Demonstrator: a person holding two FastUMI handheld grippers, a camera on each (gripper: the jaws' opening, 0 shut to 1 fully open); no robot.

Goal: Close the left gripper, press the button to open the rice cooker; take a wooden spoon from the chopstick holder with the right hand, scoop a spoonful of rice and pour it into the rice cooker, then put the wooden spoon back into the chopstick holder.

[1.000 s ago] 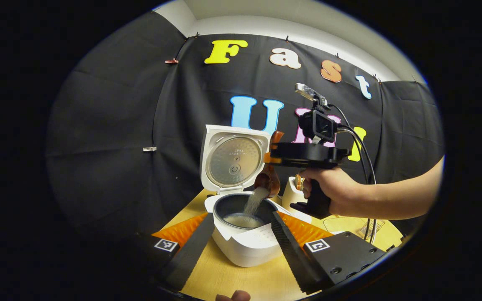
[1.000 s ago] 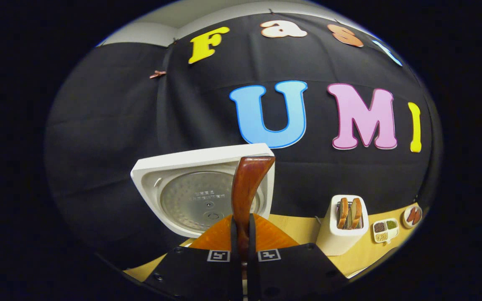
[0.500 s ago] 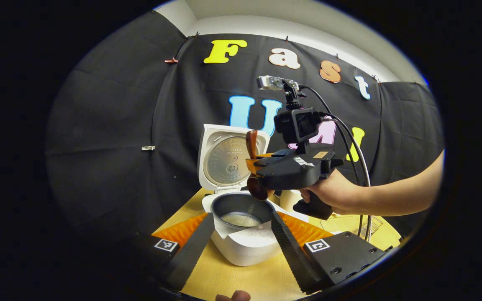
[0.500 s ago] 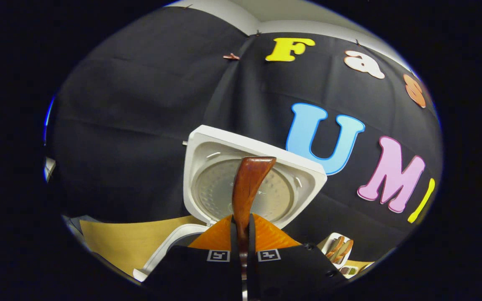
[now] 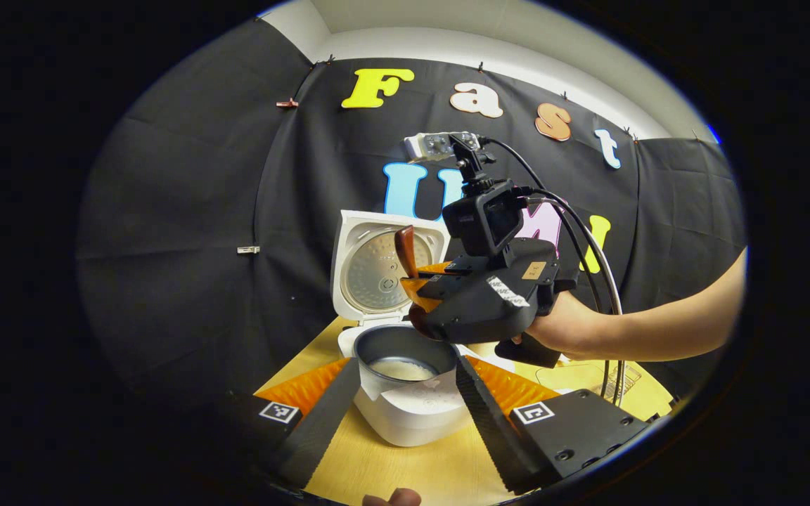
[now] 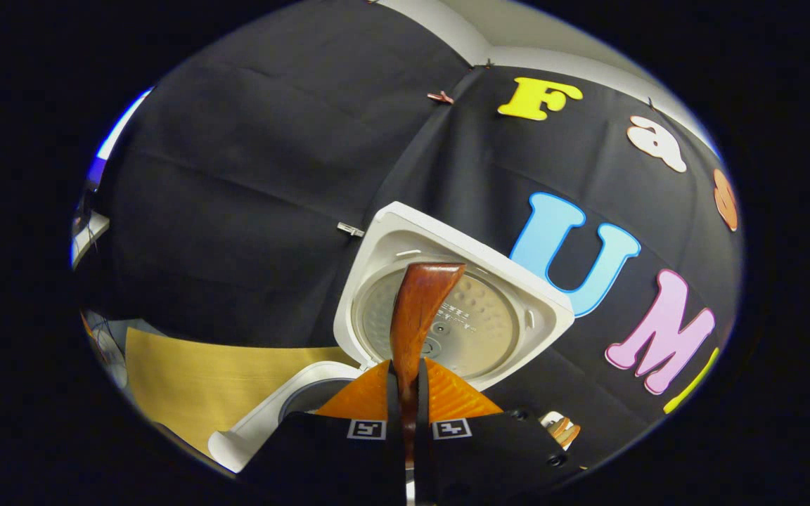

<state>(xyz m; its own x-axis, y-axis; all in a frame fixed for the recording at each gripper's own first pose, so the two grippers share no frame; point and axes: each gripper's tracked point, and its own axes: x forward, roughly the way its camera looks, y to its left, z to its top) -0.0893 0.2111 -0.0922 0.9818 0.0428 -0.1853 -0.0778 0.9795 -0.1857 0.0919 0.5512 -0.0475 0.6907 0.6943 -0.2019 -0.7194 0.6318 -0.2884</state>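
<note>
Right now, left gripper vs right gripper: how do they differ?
The left gripper is open, fingers spread either side of the rice cooker; the right gripper is shut on the wooden spoon. The left sits low over the table; the right is higher, above the pot. Both point toward the cooker.

black cloth wall (image 5: 187,211) | white ceiling strip (image 5: 489,49) | wooden table (image 6: 208,372)

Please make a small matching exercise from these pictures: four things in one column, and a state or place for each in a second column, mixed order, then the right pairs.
Things:
1. rice cooker lid
2. wooden spoon
3. left gripper
4. rice

States:
A. in the inner pot
B. open, fingers spread on either side of the cooker
C. raised upright
D. clamped in the right gripper

Pairs: 1-C, 2-D, 3-B, 4-A
</note>
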